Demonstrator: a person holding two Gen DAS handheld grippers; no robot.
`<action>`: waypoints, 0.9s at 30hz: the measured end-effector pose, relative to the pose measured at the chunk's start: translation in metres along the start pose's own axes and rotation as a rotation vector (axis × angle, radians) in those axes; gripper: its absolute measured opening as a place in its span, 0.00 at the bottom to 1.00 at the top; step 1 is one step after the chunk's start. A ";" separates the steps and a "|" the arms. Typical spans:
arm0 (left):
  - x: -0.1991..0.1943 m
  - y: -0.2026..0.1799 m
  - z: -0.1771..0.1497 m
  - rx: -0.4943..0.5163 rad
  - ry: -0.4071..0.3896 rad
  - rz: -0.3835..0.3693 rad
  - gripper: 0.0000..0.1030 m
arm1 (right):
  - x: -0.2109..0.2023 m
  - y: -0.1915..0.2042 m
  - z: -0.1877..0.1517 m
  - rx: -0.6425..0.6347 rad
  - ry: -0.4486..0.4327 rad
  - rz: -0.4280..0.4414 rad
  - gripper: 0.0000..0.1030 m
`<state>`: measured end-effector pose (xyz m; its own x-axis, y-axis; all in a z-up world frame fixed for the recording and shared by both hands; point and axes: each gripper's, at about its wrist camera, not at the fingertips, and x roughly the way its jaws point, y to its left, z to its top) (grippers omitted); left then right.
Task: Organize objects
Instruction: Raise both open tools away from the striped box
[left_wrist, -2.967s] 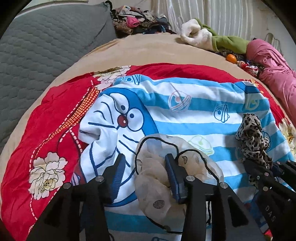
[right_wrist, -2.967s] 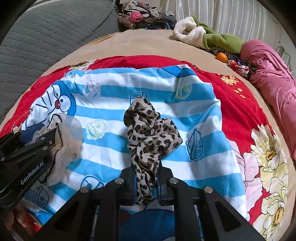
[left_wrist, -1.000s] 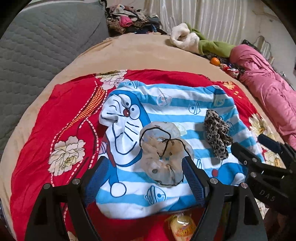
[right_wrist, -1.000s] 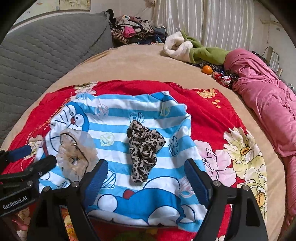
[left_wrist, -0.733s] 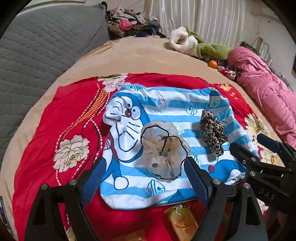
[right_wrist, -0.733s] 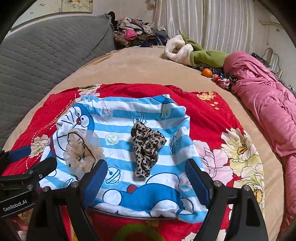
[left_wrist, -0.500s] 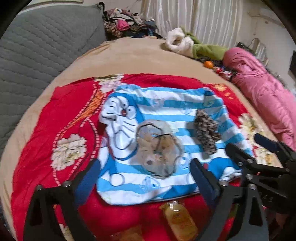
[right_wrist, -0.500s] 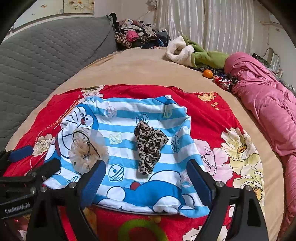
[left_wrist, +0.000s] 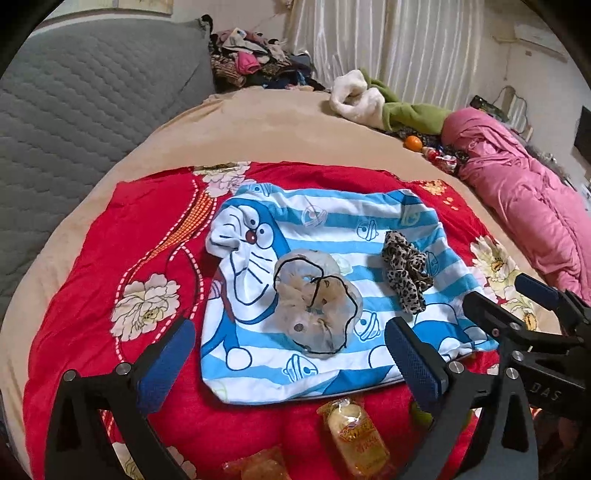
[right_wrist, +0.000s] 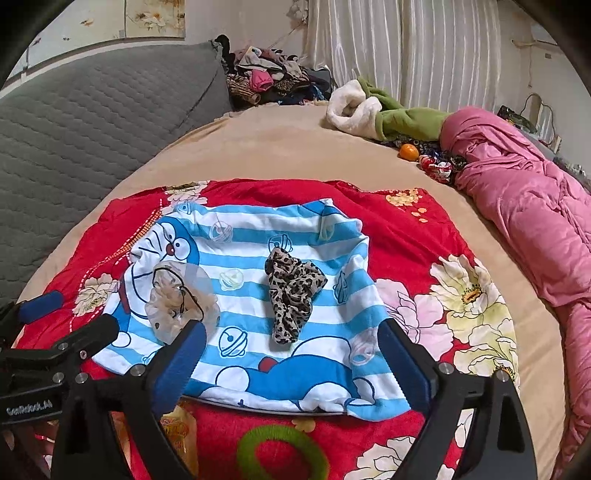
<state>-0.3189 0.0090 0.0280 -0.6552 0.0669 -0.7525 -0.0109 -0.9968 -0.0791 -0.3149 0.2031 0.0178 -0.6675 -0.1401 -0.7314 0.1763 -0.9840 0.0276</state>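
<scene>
Both scrunchies released; left hand-held gripper (left_wrist: 291, 356) perhaps lifted back.

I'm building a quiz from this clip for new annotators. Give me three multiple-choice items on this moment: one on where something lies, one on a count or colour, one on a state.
1. The leopard-print scrunchie lies on:
A. the pink quilt
B. the blue-striped cartoon cloth
C. the grey headboard

2. Scrunchies on that cloth:
A. one
B. two
C. four

3. The right gripper is:
A. open and empty
B. shut on the leopard scrunchie
C. shut on the cloth

Answers: 1 B, the scrunchie rests mid-cloth. 2 B, the leopard one and the sheer beige scrunchie. 3 A, its jaws have just been opening and stand wide, nothing between the pads.
</scene>
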 end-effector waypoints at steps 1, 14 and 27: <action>-0.002 0.000 -0.001 -0.003 -0.006 -0.004 0.99 | -0.002 0.000 0.000 -0.001 -0.003 0.001 0.92; -0.039 0.001 -0.004 -0.001 -0.107 0.012 0.99 | -0.038 0.000 -0.004 -0.001 -0.061 0.025 0.99; -0.075 0.009 -0.017 -0.040 -0.138 0.038 0.99 | -0.082 0.004 -0.012 0.002 -0.121 0.041 0.99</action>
<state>-0.2569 -0.0040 0.0727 -0.7525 0.0194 -0.6583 0.0442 -0.9958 -0.0800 -0.2510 0.2115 0.0694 -0.7421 -0.1928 -0.6420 0.2044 -0.9772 0.0571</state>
